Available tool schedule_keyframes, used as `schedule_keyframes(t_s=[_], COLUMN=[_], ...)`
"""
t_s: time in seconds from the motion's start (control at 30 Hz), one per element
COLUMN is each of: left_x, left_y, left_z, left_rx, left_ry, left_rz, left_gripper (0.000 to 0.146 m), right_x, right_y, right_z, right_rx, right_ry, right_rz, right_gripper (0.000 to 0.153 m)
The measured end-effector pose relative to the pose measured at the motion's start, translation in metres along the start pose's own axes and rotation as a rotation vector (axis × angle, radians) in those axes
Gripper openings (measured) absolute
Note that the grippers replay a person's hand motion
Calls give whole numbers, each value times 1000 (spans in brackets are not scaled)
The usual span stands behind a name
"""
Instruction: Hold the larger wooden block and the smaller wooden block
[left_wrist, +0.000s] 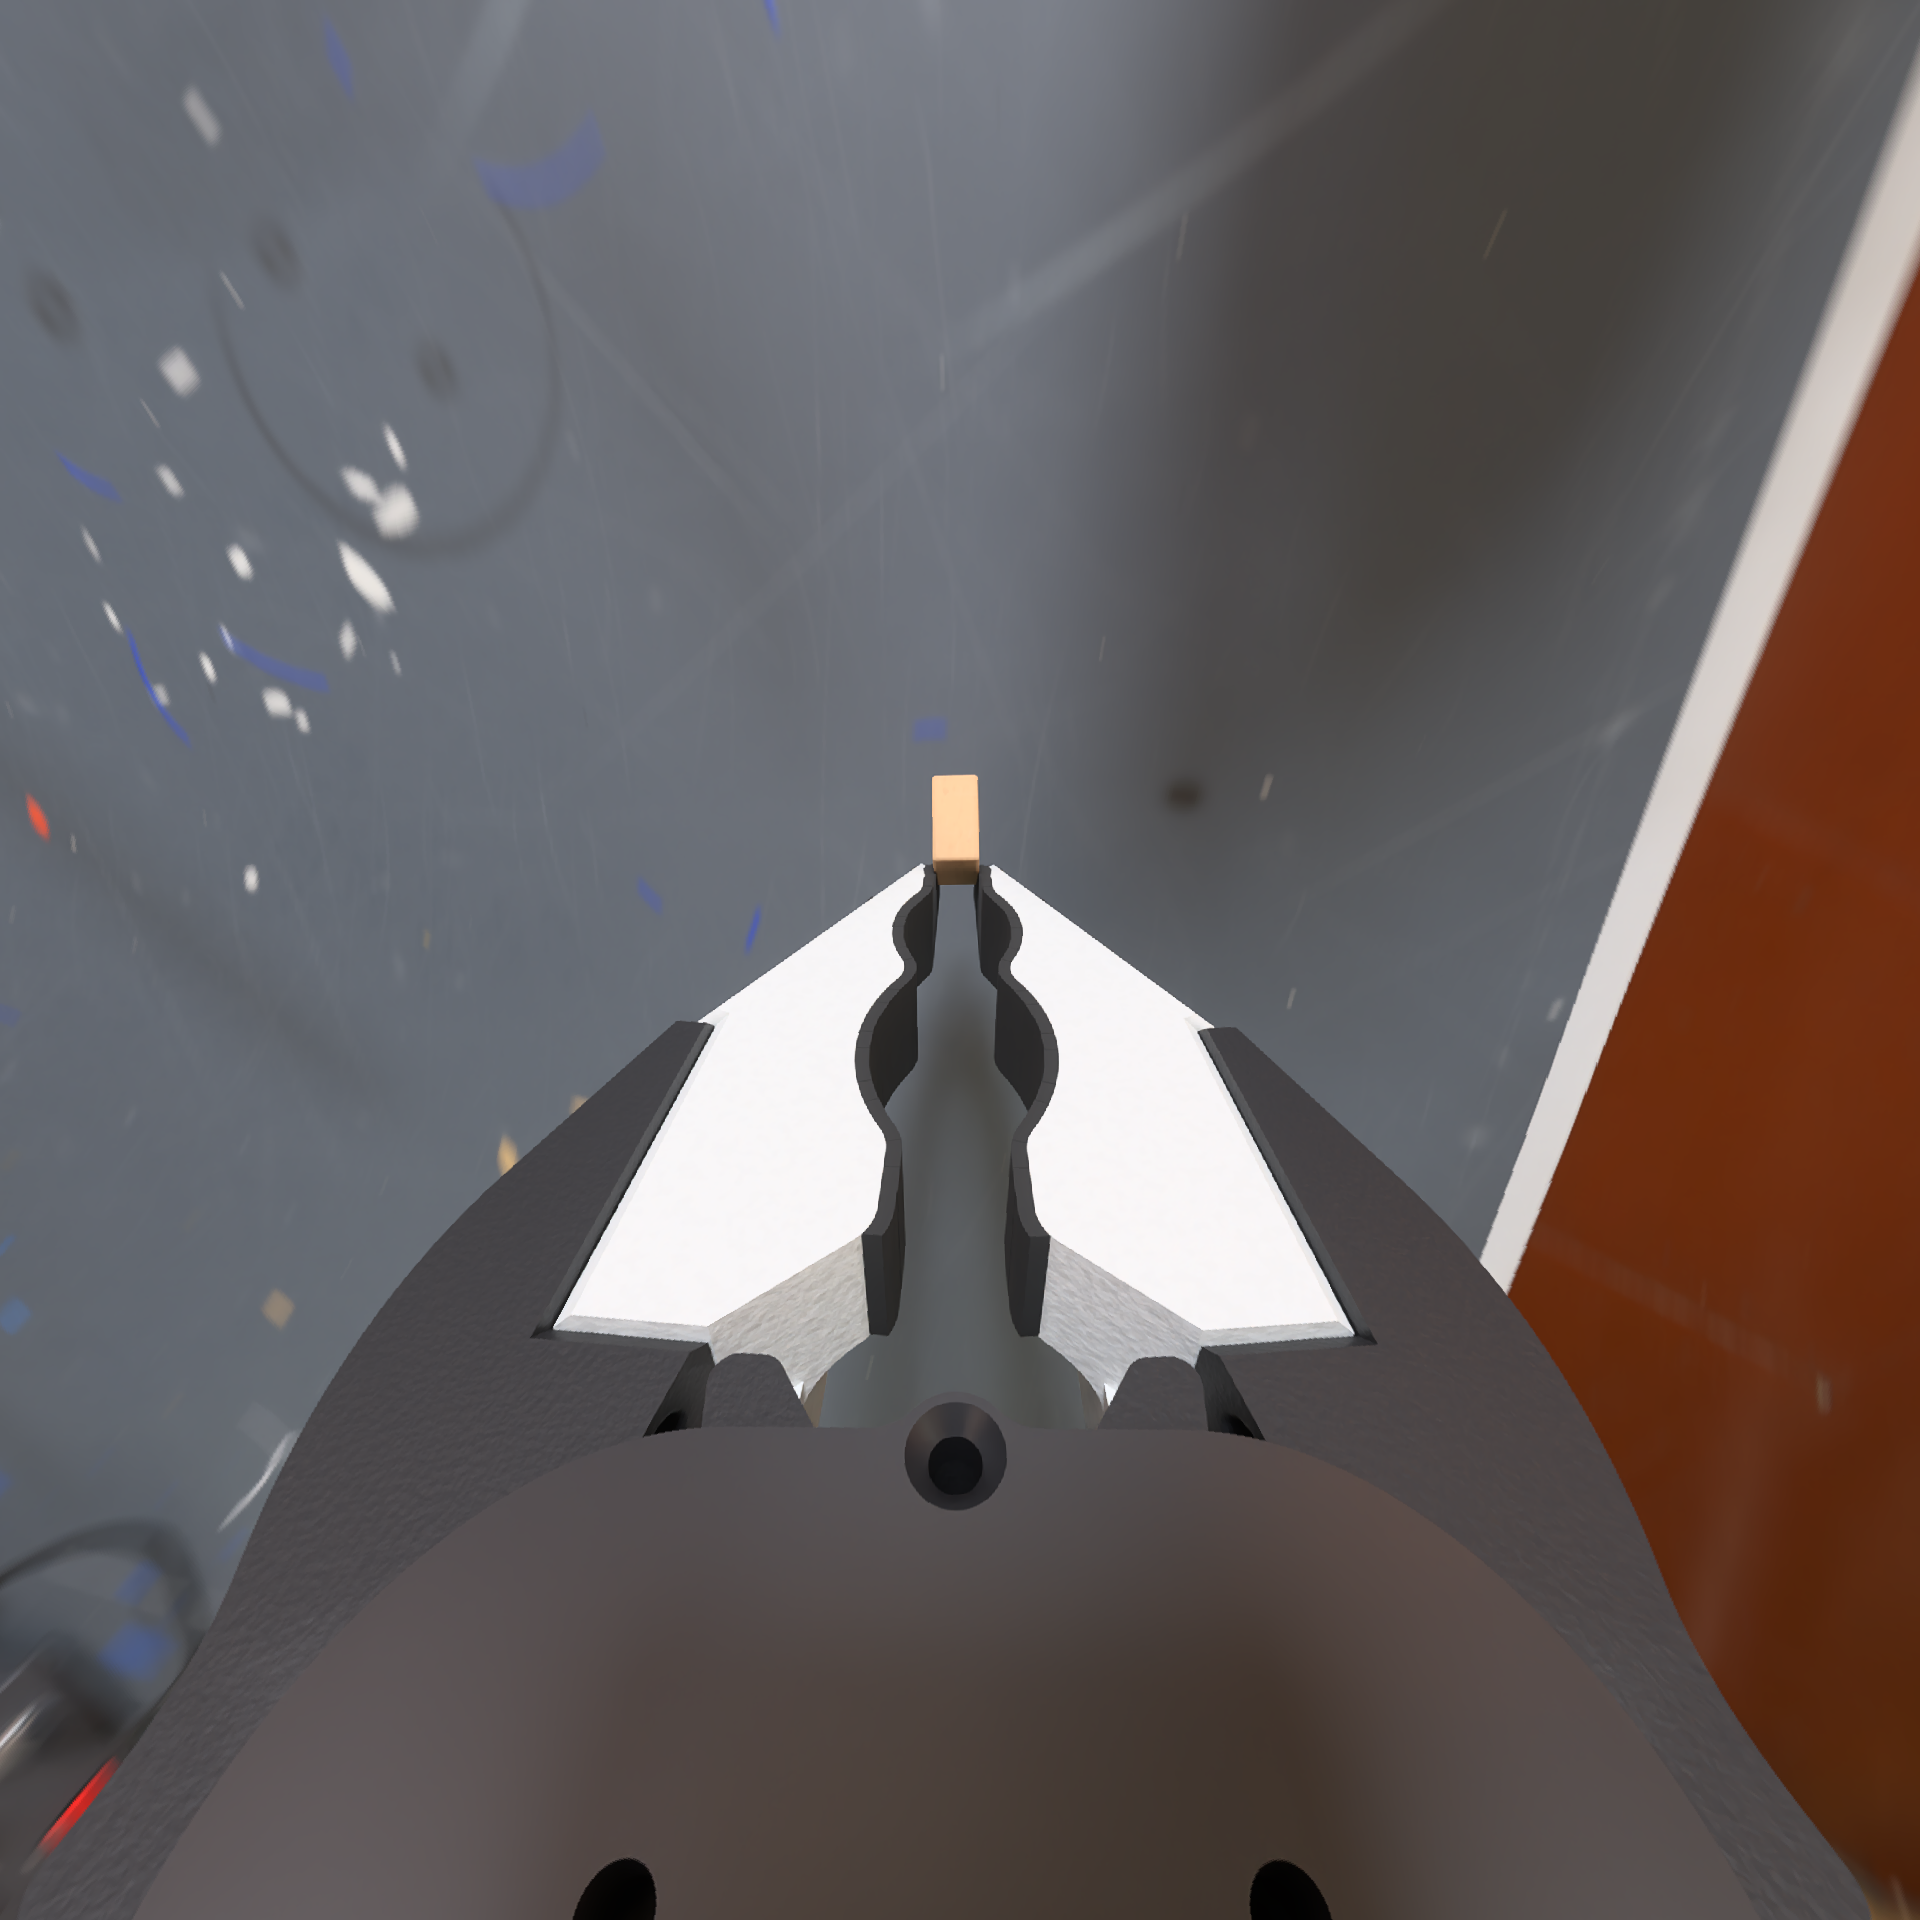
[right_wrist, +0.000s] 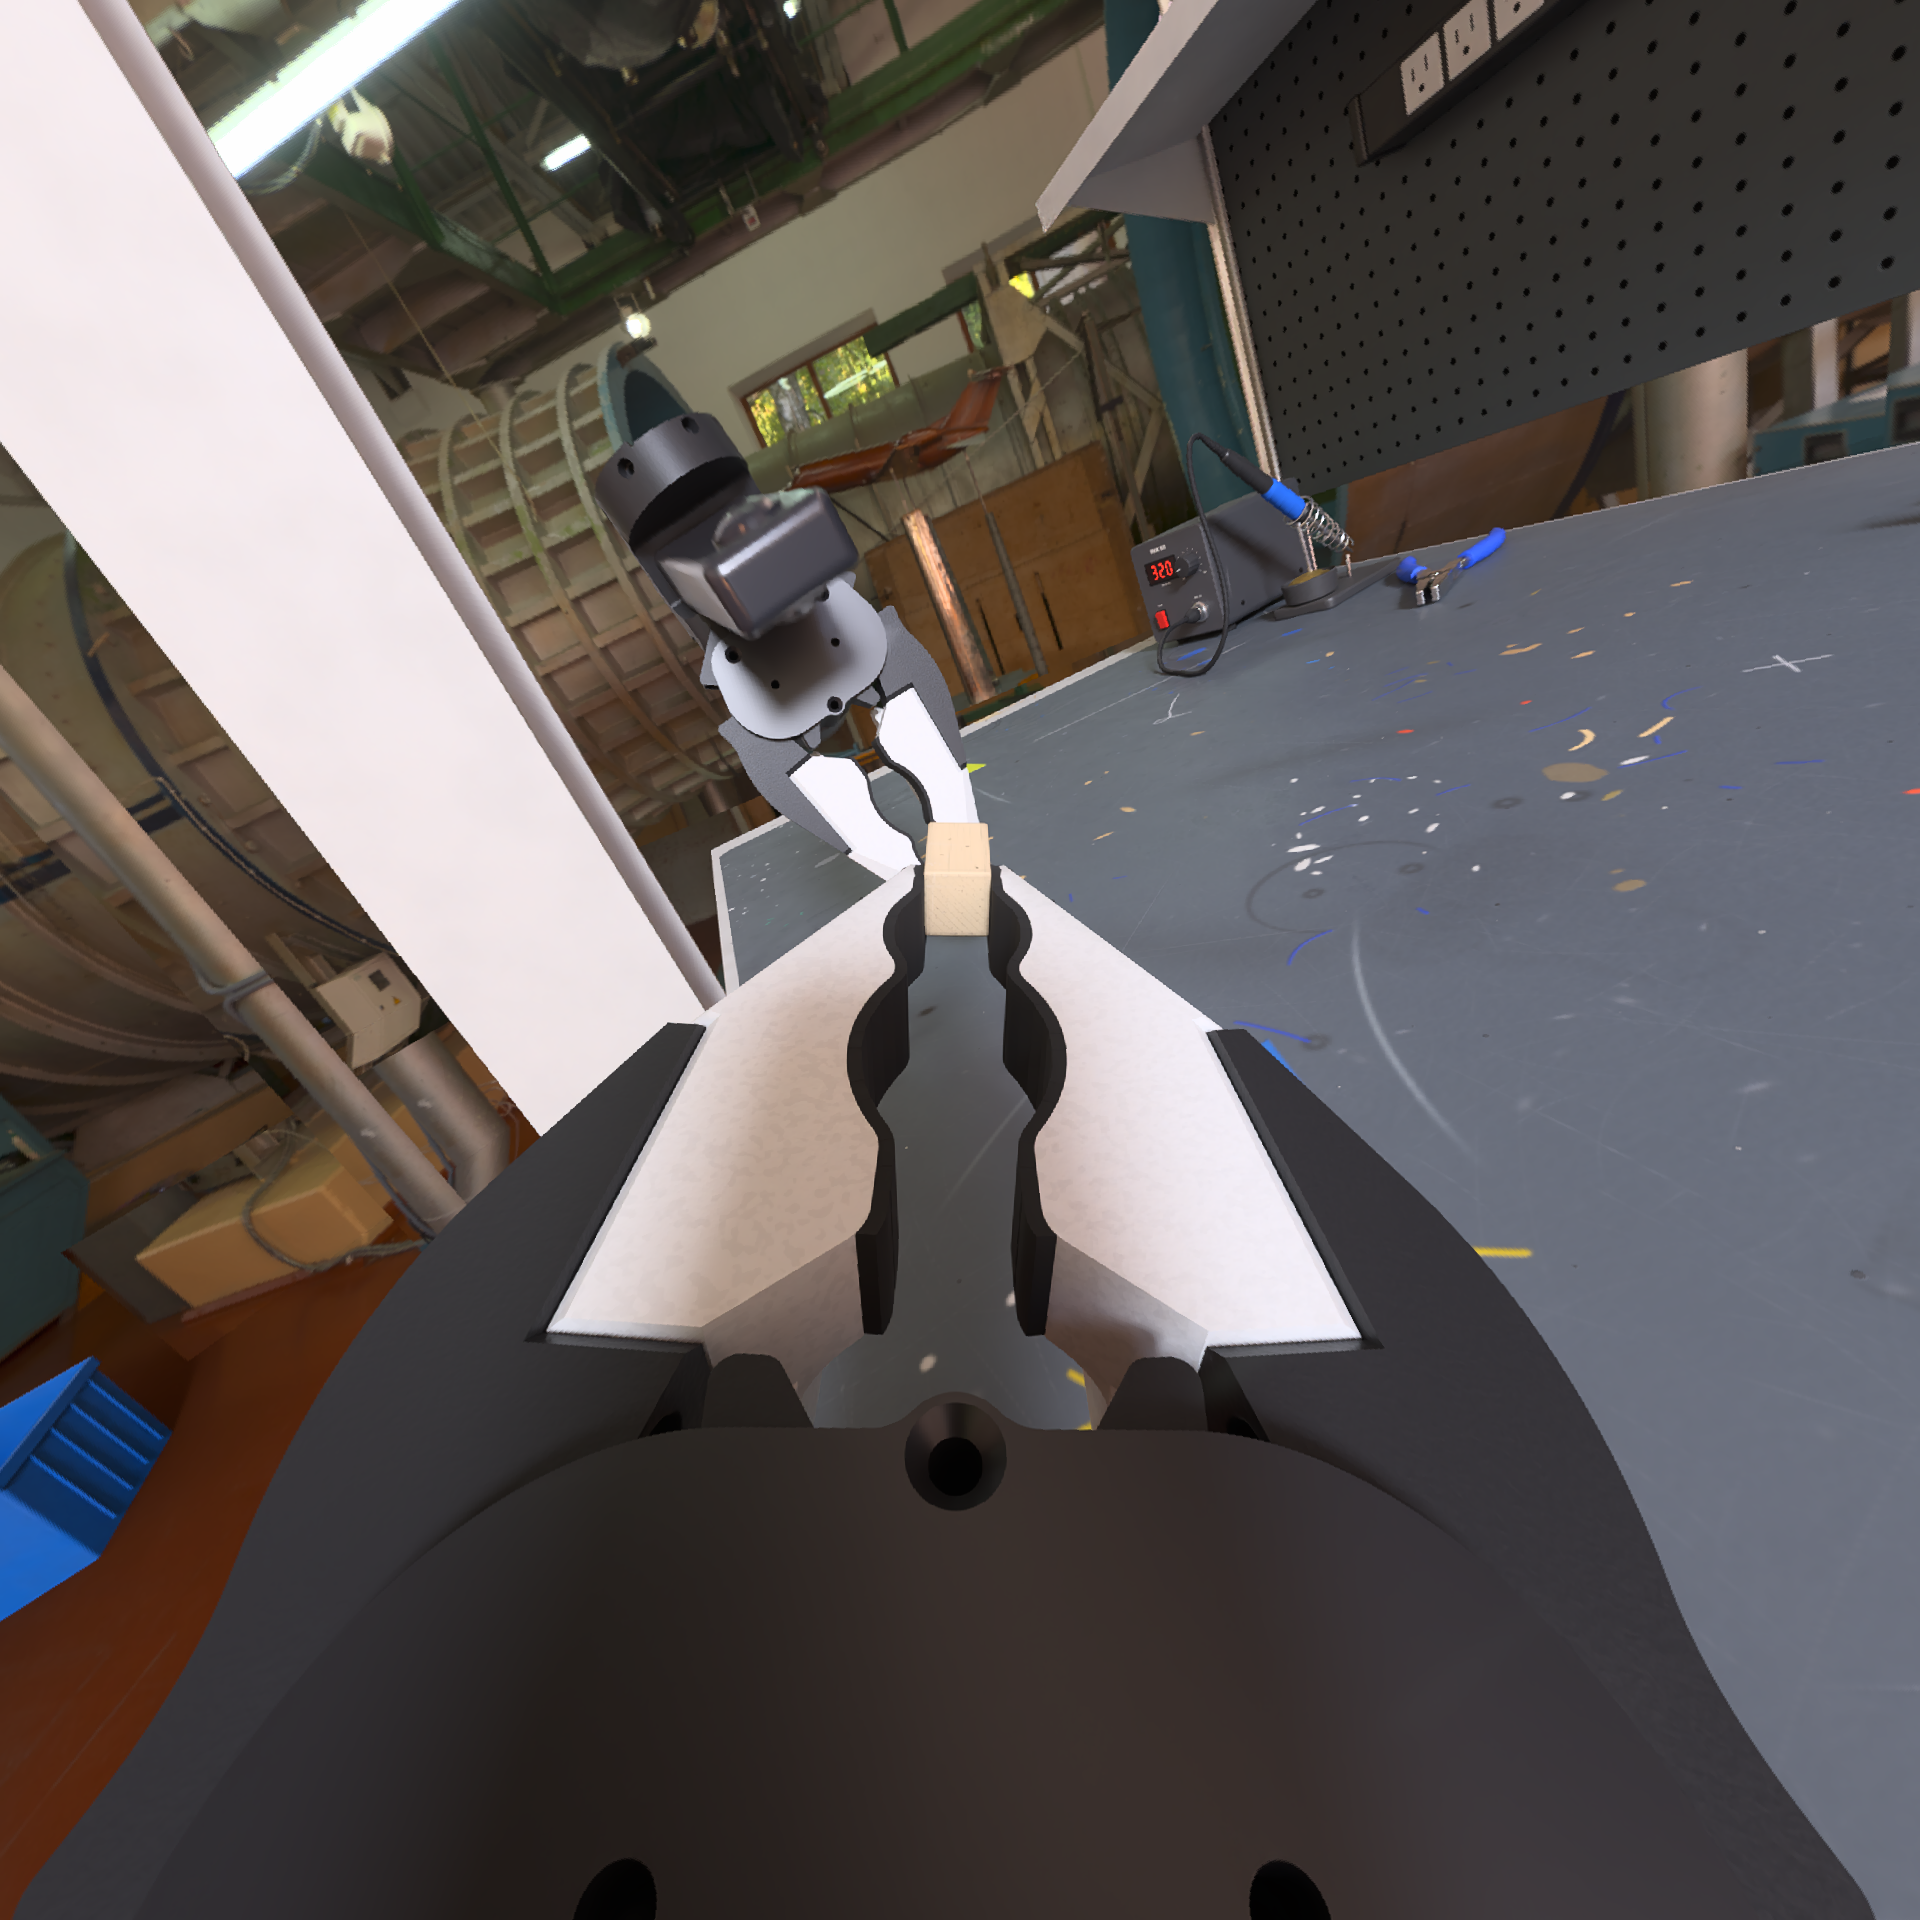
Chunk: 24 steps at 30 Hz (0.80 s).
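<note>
In the left wrist view my left gripper (left_wrist: 956, 875) is shut on the smaller wooden block (left_wrist: 955, 828), a thin pale-orange piece that sticks out past the fingertips above the grey table. In the right wrist view my right gripper (right_wrist: 956, 906) is shut on the larger wooden block (right_wrist: 955, 879), a pale cube held between the fingertips above the table. The left gripper also shows in the right wrist view (right_wrist: 902, 854), just behind the cube, pointing down; its fingertips are hidden behind the larger block.
The grey paint-flecked table (right_wrist: 1558, 935) stretches right. A soldering station (right_wrist: 1205, 582) and blue-handled pliers (right_wrist: 1449, 566) sit at its far edge under a pegboard (right_wrist: 1558, 260). A white post (right_wrist: 260, 520) stands left. The table edge and orange floor (left_wrist: 1766, 935) lie right of the left gripper.
</note>
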<state>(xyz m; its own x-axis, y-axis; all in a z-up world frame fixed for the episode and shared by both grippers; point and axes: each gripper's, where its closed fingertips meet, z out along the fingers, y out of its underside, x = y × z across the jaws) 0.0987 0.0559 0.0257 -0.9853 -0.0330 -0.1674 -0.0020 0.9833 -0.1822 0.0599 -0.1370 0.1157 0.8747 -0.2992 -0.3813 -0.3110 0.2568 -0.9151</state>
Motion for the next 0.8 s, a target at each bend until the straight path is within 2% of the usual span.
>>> schedule_keyframes(t_s=[0.13,0.23,0.47,0.8], left_x=[-4,-1,-7,-5], left_y=[48,58,58,60], left_z=[-7,-8,-11,-7], left_rx=[-379,-495,-663,-700], left_ry=[-9,72,131,132], left_rz=[67,95,167,179], left_gripper=[6,7,7,7], right_x=[0,0,0,-1], right_y=[0,1,2,1], right_z=[0,1,1,1], right_rx=[-2,-5,-13,-8], right_ry=[1,2,6,1], right_rz=[-1,-2,-10,-7], right_gripper=[10,10,10,10])
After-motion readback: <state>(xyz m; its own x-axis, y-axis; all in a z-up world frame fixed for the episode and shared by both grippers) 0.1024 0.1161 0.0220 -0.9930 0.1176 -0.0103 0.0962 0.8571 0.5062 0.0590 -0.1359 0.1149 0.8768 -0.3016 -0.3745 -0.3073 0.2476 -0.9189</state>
